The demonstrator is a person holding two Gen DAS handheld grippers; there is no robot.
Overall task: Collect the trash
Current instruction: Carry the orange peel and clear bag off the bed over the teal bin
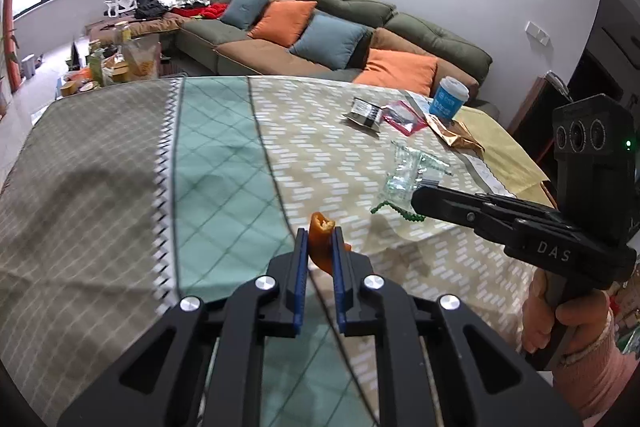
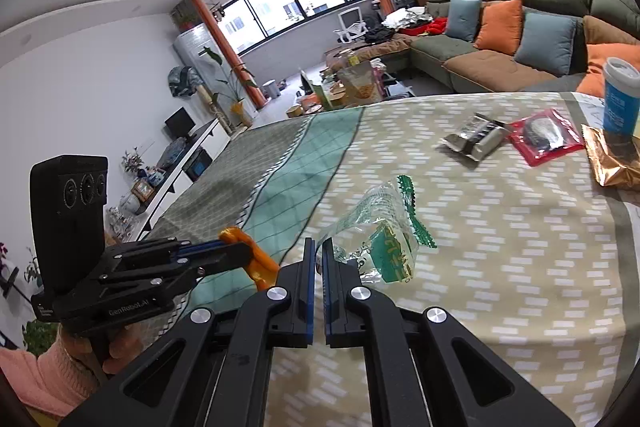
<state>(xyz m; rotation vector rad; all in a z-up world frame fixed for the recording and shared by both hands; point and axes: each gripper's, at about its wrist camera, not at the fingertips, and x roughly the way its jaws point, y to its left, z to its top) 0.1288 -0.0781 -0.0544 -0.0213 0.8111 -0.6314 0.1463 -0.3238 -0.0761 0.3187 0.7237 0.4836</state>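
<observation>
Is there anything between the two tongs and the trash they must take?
No. The left tongs are already shut on the orange peel, and the right tongs on the clear wrapper. Nothing visible stands between.

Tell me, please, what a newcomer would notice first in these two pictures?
First, the two black grippers close to the cameras: the left gripper is shut on an orange peel, and the right gripper pinches a clear wrapper with green print. Beyond them, more wrappers and a blue paper cup lie on the patterned tablecloth.
</observation>
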